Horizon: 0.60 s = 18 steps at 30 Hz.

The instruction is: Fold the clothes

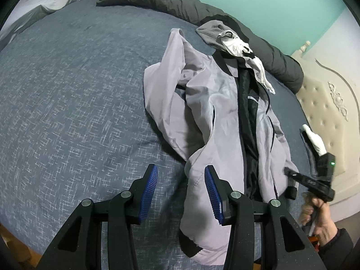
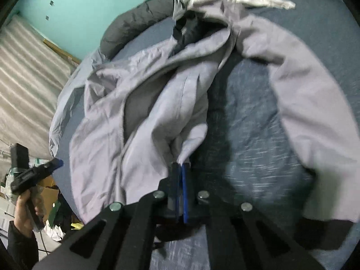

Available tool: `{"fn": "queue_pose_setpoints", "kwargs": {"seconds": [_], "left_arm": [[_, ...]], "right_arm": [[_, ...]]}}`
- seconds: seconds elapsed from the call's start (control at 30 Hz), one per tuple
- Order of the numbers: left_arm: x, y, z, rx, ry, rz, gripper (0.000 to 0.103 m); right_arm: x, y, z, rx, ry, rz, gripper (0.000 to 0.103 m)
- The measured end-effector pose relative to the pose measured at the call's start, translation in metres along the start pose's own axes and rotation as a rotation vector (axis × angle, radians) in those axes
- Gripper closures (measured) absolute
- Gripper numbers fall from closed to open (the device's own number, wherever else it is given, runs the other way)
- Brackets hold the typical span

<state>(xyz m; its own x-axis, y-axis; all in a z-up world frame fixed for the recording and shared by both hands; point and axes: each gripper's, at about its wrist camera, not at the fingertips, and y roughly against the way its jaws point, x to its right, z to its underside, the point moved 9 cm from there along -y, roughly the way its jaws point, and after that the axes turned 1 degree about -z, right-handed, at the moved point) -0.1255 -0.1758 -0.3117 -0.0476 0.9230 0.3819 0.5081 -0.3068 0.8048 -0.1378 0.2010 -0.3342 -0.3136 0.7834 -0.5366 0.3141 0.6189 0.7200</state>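
Although the jacket [image 1: 225, 112] carries a white inner tag [image 1: 236, 45] up near its hood, nothing on that tag can be read, and no brand or lettering is legible anywhere else in either view.

In the left wrist view, the blue patterned bedspread [image 1: 78, 101] fills the frame from 9 o'clock round to the middle. The left gripper [image 1: 181, 193] sits at 6 o'clock, its jaws standing partly apart with the blue ribbed pads [image 1: 148, 193] facing each other. They grasp nothing: the left pad is over bare bedspread, and the right pad lies over the jacket's pale lilac hem edge without pinching it. The jacket spreads from the centre toward 1 o'clock, front open, black lining showing along the zip, one sleeve bent out toward 10 o'clock. A dark grey rolled duvet [image 1: 180, 2] runs along the far edge at 12 o'clock. At 4 o'clock a hand [image 1: 315, 211] grips the handle of the right gripper [image 1: 290, 172], with a cream tufted headboard [image 1: 321, 117] behind it.

In the right wrist view, which is blurred, the left gripper [image 2: 57, 163] and the hand [image 2: 24, 209] holding it appear at 8 o'clock. The jacket [image 2: 157, 103] drapes from centre to 3 o'clock over the bedspread [image 2: 247, 135]. At 6 o'clock the right gripper [image 2: 181, 166] is clenched, its jaws pressed together on a fold of the jacket's lilac fabric.
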Motion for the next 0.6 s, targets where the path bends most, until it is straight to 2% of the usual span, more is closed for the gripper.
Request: {"fn": "queue_pose_setpoints", "kwargs": {"seconds": [0.1,0.27,0.37,0.47,0.5,0.6], "left_arm": [[0.007,-0.001,0.001,0.0,-0.003,0.009,0.056],[0.023,0.001,0.001,0.007,-0.026,0.027,0.056],[0.028,-0.002,0.003,0.0,-0.033,0.032,0.056],[0.03,-0.007,0.006,-0.015,-0.033,0.035,0.056],[0.03,-0.009,0.008,-0.023,-0.033,0.035,0.056],[0.027,-0.012,0.013,-0.045,-0.032,0.033,0.056]], "right_arm": [[0.002,0.041,-0.003,0.038,0.003,0.014,0.102],[0.012,0.095,0.003,0.052,-0.025,0.055,0.102],[0.034,0.093,0.017,0.014,-0.058,0.134,0.102],[0.059,0.081,0.031,-0.016,-0.118,0.158,0.101],[0.065,0.078,0.034,-0.019,-0.128,0.175,0.098],[0.069,0.076,0.032,-0.004,-0.125,0.217,0.098]]}}
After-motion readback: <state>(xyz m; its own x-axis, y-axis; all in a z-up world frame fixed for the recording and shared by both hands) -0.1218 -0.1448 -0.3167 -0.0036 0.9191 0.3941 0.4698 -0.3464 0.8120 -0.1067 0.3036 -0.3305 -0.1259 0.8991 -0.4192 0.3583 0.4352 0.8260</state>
